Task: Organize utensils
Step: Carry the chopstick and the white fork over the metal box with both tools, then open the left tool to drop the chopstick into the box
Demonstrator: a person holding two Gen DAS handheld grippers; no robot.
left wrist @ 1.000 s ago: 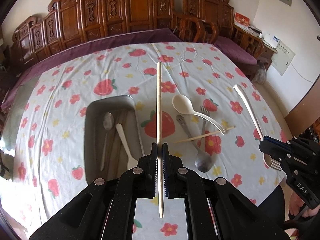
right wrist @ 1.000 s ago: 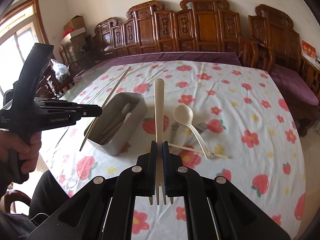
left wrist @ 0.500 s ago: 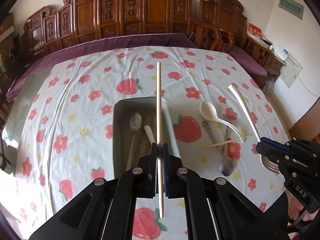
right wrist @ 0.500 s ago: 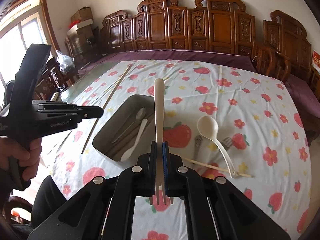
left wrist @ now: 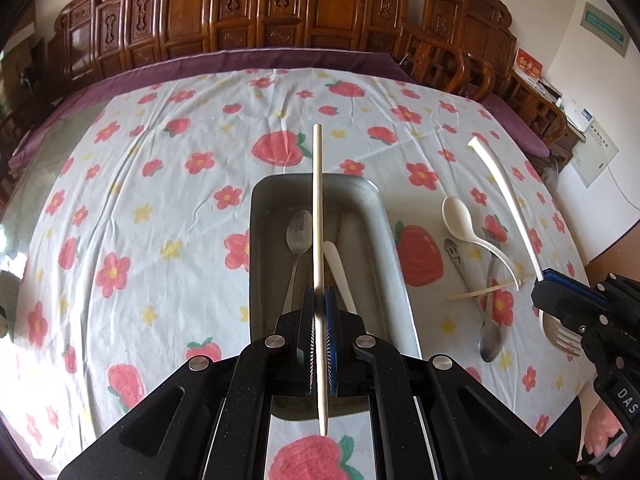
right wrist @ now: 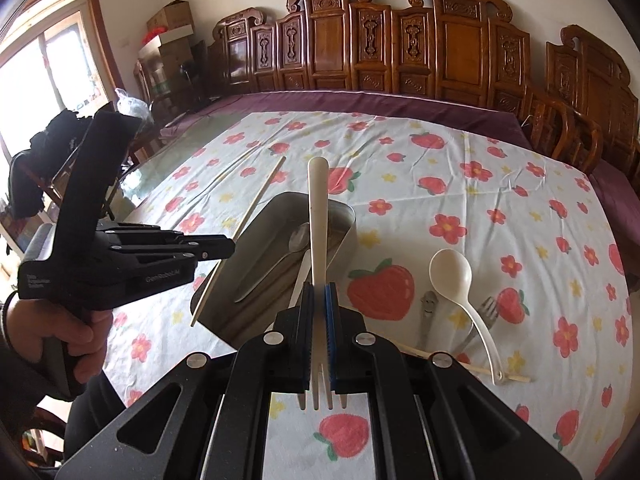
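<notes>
currently the left gripper [left wrist: 319,300] has its fingers pinched on a slim pale chopstick [left wrist: 318,216], a straight round rod that runs out ahead over a metal tray [left wrist: 394,264] and also pokes back past the pads. the right gripper [right wrist: 319,300] pinches a cream plastic fork [right wrist: 318,216] at its neck, tines toward the camera, the flat rounded handle pointing away above the tray.

the tray is a dull grey, rounded-corner rectangular pan with smooth walls. inside it lie a shiny steel spoon [left wrist: 298,236], a white plastic handle [left wrist: 338,268] and what looks like another thin stick, partly hidden behind the held chopstick.

on the surface, covered by a wrinkled white cloth [left wrist: 160,200] printed with red strawberries and flowers, a loose heap sits to the right of the tray: a glossy cream soup spoon [left wrist: 460,216] with a curved handle, a steel spoon [left wrist: 490,340] with a little face on its handle end, a metal fork [right wrist: 486,308] and a second wooden chopstick [left wrist: 488,290] lying across them.

carved dark wooden chairs [left wrist: 280,4] line the far side. a hand [right wrist: 80,328] grips the left gripper's black handle.
</notes>
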